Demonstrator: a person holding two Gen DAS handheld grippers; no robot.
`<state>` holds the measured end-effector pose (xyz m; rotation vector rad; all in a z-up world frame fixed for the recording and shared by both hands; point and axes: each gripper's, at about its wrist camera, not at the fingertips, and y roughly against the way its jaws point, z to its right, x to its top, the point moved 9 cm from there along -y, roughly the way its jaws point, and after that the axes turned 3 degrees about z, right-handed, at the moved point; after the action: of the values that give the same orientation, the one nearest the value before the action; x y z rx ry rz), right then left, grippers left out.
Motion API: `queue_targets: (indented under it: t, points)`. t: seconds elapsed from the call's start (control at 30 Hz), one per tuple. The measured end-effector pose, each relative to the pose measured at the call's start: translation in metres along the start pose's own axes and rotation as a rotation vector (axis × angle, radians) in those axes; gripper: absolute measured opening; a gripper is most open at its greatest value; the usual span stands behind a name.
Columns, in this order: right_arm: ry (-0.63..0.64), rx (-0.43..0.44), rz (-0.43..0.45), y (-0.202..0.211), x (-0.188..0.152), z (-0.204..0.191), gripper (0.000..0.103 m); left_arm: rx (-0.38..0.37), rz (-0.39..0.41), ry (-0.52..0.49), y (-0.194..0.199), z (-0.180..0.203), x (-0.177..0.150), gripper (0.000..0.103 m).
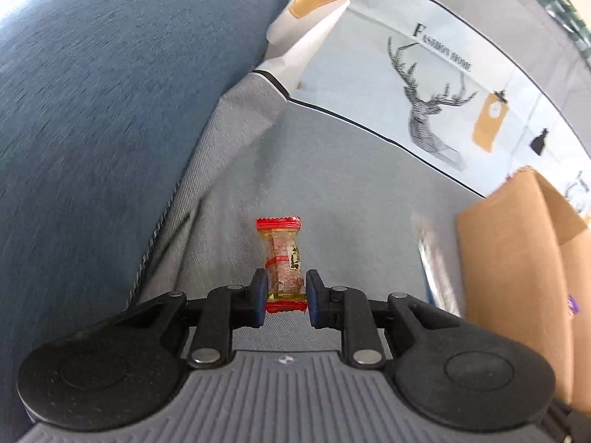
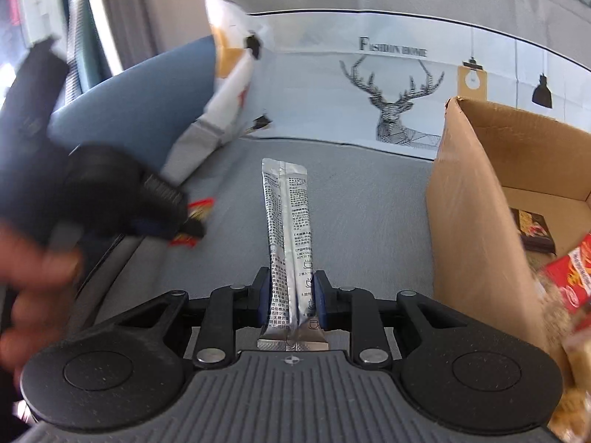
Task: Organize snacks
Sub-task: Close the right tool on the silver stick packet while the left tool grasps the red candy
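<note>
Your left gripper (image 1: 283, 297) is clamped on a red-ended candy (image 1: 282, 258), held above the grey cloth (image 1: 351, 170) beside the blue cushion (image 1: 110, 92). Your right gripper (image 2: 291, 297) pinches a silver stick sachet (image 2: 288, 240) near its lower end, left of the open cardboard box (image 2: 469, 221), which holds red snack packets (image 2: 576, 277)

A: Even daylight is filling both views; no hard shadows are showing on the grey woven cloth (image 1: 354, 170).

B: Fisheye bending is curving the edges. Motion blur is smearing the brown cardboard box (image 1: 517, 258) in the left view, and the left tongs (image 2: 184, 221) in the right view.

A: The silver foil sachet (image 2: 286, 221) is glinting softly.
</note>
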<state>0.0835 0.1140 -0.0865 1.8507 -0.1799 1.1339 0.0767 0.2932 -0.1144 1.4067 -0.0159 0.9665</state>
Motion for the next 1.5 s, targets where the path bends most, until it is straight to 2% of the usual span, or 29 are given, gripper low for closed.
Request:
queue_targets:
  t: [0.2, 0.37, 0.53, 0.6, 0.67, 0.83, 1.03, 1.23, 1.3, 1.33, 1.37, 1.5]
  points:
    - [0.058, 0.022, -0.032, 0.036, -0.046, -0.01, 0.026, -0.066, -0.031, -0.023, 0.026, 0.015, -0.027, 0.023]
    - [0.017, 0.054, -0.106, 0.043, -0.074, -0.018, 0.026, -0.127, -0.108, 0.07, 0.034, 0.015, -0.053, 0.023]
    - [0.052, 0.063, -0.132, 0.041, -0.085, -0.02, 0.026, -0.1, -0.179, 0.089, 0.03, 0.008, -0.067, 0.024]
    - [0.043, 0.066, -0.122, 0.039, -0.082, -0.019, 0.03, -0.08, -0.195, 0.076, 0.026, 0.006, -0.07, 0.023]
    - [0.027, 0.069, -0.115, 0.036, -0.08, -0.016, 0.043, -0.066, -0.2, 0.07, 0.023, 0.006, -0.07, 0.023]
    - [-0.007, 0.098, -0.109, 0.029, -0.08, -0.012, 0.046, -0.052, -0.208, 0.054, 0.017, 0.007, -0.073, 0.024]
    - [0.038, 0.127, -0.109, 0.024, -0.084, -0.021, 0.049, -0.023, -0.213, 0.018, 0.009, 0.013, -0.073, 0.024]
    - [0.074, 0.081, -0.147, 0.01, -0.092, -0.021, 0.048, 0.016, -0.225, -0.036, -0.003, 0.023, -0.075, 0.024]
    - [0.082, 0.073, -0.143, 0.009, -0.092, -0.021, 0.043, 0.027, -0.225, -0.056, -0.005, 0.025, -0.075, 0.024]
    - [0.091, 0.066, -0.14, 0.008, -0.092, -0.021, 0.034, 0.03, -0.222, -0.066, -0.005, 0.026, -0.075, 0.024]
    - [0.098, 0.059, -0.137, 0.008, -0.093, -0.021, 0.03, 0.032, -0.221, -0.072, -0.006, 0.026, -0.075, 0.024]
    - [0.074, 0.048, -0.123, 0.009, -0.09, -0.016, 0.027, 0.039, -0.217, -0.09, -0.008, 0.029, -0.076, 0.024]
